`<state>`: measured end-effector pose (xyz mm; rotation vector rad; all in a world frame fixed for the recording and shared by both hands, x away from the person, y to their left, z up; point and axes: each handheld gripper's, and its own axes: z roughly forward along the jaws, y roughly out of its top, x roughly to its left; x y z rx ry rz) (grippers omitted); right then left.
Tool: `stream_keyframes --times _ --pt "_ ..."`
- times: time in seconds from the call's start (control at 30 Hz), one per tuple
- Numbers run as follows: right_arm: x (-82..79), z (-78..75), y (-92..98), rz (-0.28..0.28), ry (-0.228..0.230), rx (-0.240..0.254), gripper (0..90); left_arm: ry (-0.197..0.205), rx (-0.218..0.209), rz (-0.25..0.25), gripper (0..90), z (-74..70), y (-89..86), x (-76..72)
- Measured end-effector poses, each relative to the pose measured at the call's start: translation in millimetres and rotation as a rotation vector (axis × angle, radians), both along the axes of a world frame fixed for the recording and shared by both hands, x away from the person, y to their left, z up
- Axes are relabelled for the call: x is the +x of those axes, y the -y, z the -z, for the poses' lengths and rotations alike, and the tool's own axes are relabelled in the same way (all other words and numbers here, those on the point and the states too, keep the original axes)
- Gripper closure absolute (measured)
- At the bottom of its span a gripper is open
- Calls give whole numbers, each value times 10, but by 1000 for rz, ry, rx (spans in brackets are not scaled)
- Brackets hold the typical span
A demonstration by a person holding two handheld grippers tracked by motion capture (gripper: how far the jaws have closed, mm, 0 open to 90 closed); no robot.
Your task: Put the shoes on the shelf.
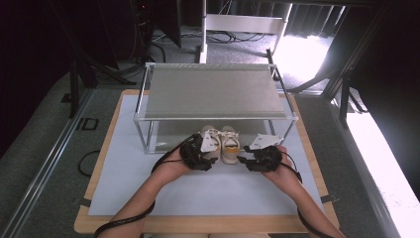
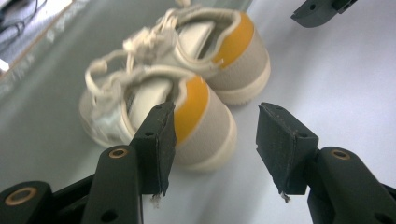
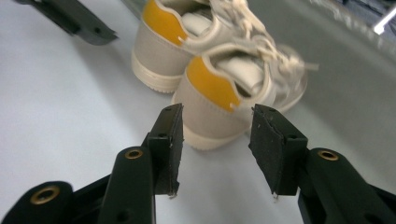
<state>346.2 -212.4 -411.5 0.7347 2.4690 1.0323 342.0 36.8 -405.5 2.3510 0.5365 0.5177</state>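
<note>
Room dark, grey carpet floor (image 1: 44, 148), bright glare at right. Wooden table (image 1: 208, 224) with white mat (image 1: 198, 191), metal shelf rack (image 1: 213, 91) on it. Beige shoes (image 1: 220, 144) sit side by side at the rack's front. Left gripper (image 2: 212, 135) and right gripper (image 3: 215, 140) part-open, holding nothing, just behind the heels.

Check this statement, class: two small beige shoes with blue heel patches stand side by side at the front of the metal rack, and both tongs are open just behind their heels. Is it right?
One detail is wrong: the heel patches are yellow-orange, not blue, as the left gripper view shows on the shoes. The rest holds: the pair stands side by side at the front of the metal rack, with the left tongs and right tongs open behind the heels.
</note>
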Motion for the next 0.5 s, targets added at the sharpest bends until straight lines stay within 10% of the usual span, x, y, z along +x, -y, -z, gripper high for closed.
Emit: stream_keyframes --times 0.27,0.5 --pt "-56 179 19 92 -27 60 645 -41 -39 -49 553 161 -28 -148" --pt "-24 291 -102 137 -48 46 550 -58 -61 -84 620 305 33 -117"
